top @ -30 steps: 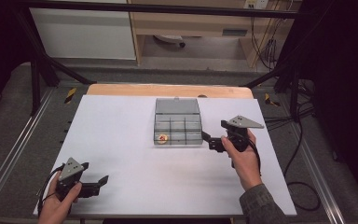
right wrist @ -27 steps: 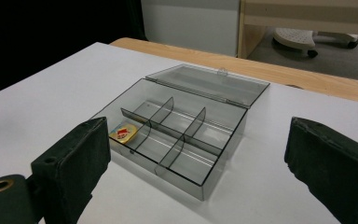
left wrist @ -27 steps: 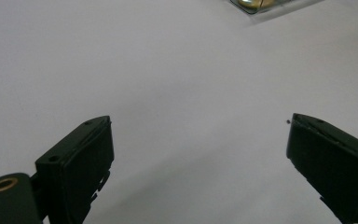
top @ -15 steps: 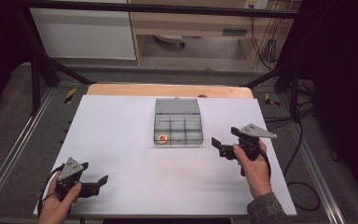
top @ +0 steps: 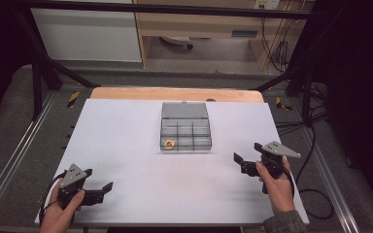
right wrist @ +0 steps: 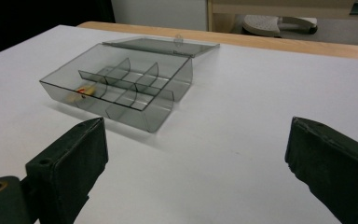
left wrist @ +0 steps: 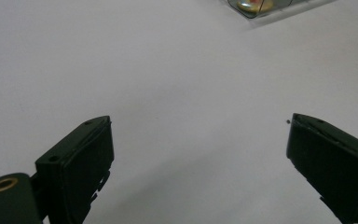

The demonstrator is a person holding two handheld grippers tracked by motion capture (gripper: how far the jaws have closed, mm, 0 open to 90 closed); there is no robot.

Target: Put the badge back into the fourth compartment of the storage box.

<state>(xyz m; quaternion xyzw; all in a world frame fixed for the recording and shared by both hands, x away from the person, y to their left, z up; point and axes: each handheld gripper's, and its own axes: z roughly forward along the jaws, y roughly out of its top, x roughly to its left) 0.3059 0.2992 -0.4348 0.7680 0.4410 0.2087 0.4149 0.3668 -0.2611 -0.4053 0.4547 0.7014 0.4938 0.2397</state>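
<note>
A clear smoky compartment box [top: 186,134] sits at the middle of the white table [top: 126,131], its lid [top: 184,110] lying open flat behind it. A small yellow and red object [top: 170,143] rests in its front-left compartment. My right gripper [top: 247,153] is held open at the front right, apart from the box, with nothing between its jaws. In the right gripper view the box [right wrist: 121,86] lies ahead and to the left of the open right gripper [right wrist: 196,161]. My left gripper [top: 98,179] rests open and empty at the front left corner.
A wooden strip [top: 175,93] runs along the table's far edge. Metal frame rails [top: 9,160] flank both sides. In the left gripper view bare white table lies between the jaws of the left gripper [left wrist: 200,161], and the box's corner [left wrist: 256,6] shows at the top.
My right gripper has drawn back from beside the box toward the front right of the table. The left gripper has stayed in place.
</note>
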